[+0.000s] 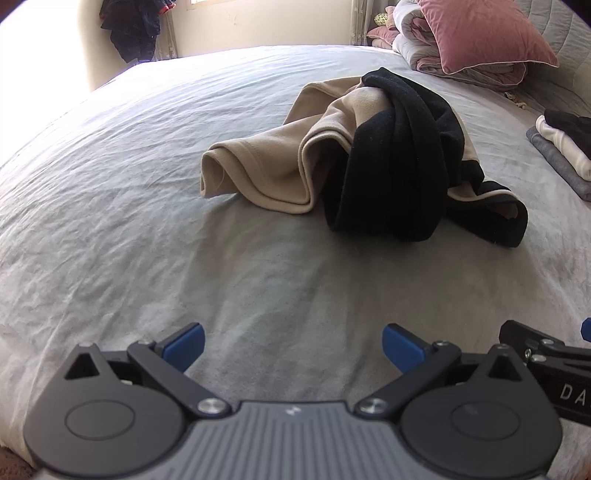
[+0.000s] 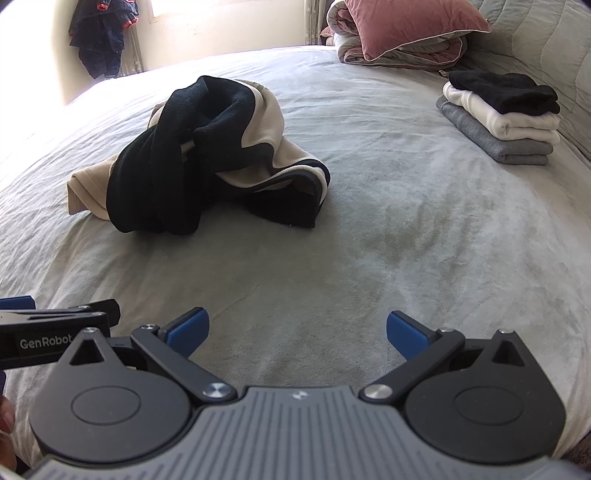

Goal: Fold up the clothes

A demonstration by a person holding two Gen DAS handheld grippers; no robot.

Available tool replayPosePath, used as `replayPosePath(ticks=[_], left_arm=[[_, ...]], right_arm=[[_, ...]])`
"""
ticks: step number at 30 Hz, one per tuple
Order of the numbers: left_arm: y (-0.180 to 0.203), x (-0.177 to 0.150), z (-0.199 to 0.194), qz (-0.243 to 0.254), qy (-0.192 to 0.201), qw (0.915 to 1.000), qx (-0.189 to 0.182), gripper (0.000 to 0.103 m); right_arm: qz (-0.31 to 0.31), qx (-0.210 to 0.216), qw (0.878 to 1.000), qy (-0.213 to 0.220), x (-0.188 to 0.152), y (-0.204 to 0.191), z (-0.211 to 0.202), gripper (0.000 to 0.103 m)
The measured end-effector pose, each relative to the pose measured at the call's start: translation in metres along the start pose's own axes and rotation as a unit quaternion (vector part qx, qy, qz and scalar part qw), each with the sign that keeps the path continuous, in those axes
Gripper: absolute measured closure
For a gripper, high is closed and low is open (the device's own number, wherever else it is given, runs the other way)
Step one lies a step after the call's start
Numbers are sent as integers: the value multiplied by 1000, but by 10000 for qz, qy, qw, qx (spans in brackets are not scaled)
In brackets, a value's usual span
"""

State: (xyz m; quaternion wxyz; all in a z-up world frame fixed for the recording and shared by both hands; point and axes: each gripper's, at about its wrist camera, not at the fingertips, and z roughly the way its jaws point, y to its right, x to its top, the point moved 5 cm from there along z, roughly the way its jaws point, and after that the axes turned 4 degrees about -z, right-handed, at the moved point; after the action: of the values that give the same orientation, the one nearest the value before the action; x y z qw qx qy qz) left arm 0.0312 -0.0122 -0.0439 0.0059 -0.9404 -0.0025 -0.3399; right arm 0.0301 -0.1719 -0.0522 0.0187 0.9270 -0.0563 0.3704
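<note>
Left wrist view: you are holding the left gripper (image 1: 293, 345) low over the bed (image 1: 110, 221), jaws released, the crumpled beige-and-black garment (image 1: 369, 155) lying ahead.

Right wrist view: your right gripper (image 2: 297, 334) is hovering likewise, jaws released; garment ahead-left, folded stack (image 2: 502, 118) far right near the pink pillow (image 2: 413, 26).

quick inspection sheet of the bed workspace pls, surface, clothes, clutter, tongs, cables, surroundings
surface: grey bed cover, wrinkled
job's things: beige and black garment crumpled in a heap; folded stack of grey, white and black, far right
clutter: pink pillow on bundled bedding at the head
tongs: left tongs and right tongs both open, empty, short of the heap
cables: nothing seen
surroundings: dark clothes hanging by a bright window
</note>
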Motion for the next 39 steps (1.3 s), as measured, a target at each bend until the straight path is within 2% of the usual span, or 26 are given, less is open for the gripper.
replayPosePath(ticks=[31, 39], left_arm=[[1, 1, -1, 36, -2, 10000, -8, 0], [4, 18, -2, -81, 2, 10000, -8, 1]], right_arm=[[53, -2, 10000, -69, 0, 3, 2, 0], [320, 19, 9995, -36, 16, 6, 1, 0]])
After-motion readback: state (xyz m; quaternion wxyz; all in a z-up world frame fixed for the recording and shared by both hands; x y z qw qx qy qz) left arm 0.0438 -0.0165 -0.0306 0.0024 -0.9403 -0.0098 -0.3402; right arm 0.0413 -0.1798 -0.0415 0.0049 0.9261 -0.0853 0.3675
